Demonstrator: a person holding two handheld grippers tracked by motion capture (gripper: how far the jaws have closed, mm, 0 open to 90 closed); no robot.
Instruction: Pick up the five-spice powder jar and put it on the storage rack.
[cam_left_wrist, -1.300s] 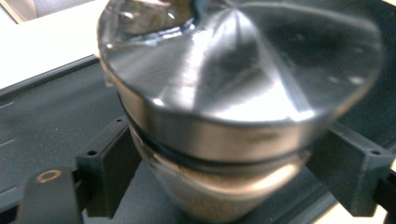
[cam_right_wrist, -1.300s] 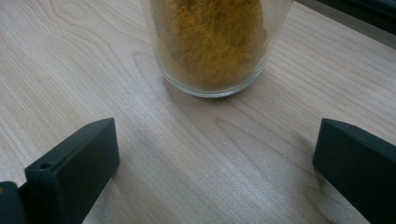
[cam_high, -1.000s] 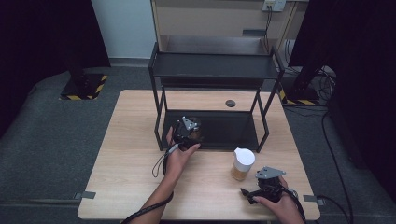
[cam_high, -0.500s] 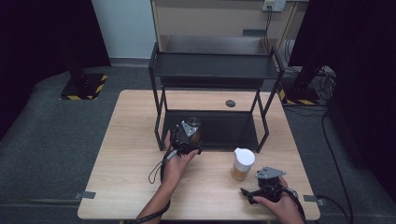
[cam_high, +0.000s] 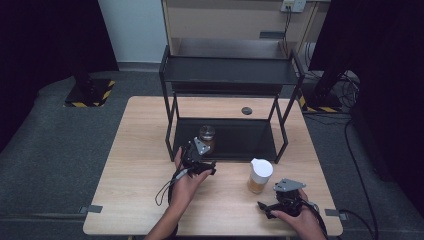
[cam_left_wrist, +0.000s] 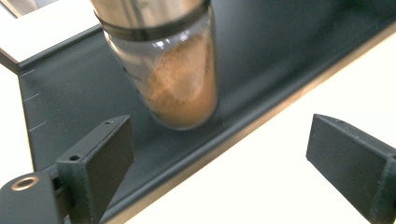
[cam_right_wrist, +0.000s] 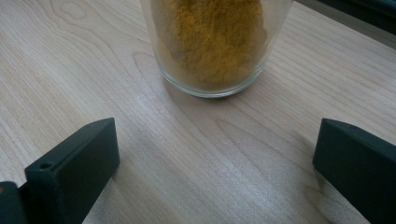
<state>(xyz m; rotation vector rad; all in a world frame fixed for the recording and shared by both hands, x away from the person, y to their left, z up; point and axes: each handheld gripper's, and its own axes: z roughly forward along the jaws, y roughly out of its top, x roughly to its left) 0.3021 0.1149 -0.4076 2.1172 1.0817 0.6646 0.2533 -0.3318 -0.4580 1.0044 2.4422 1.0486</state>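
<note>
A glass jar of brown powder with a metal lid (cam_high: 206, 135) (cam_left_wrist: 177, 79) stands on the lower tray (cam_high: 245, 142) (cam_left_wrist: 60, 107) of a black two-tier rack, near its front edge. My left gripper (cam_high: 199, 156) (cam_left_wrist: 219, 163) is open just in front of the jar, not touching it. On the wooden table stands a white-lidded jar of yellow powder (cam_high: 260, 176) (cam_right_wrist: 215, 42). Near the table's front right, my right gripper (cam_high: 274, 201) (cam_right_wrist: 215, 163) is open, a short way from that jar and pointing at it.
The rack's upper shelf (cam_high: 230, 70) hangs over the tray, carried by thin black posts (cam_high: 170, 120) at the corners. A small dark round disc (cam_high: 246, 110) sits in the tabletop behind the rack. Bare wood (cam_high: 135, 150) lies to the left.
My left gripper has let go of the metal-lidded jar on the lower tray and drawn back toward the person. The right gripper and the white-lidded jar have not moved.
</note>
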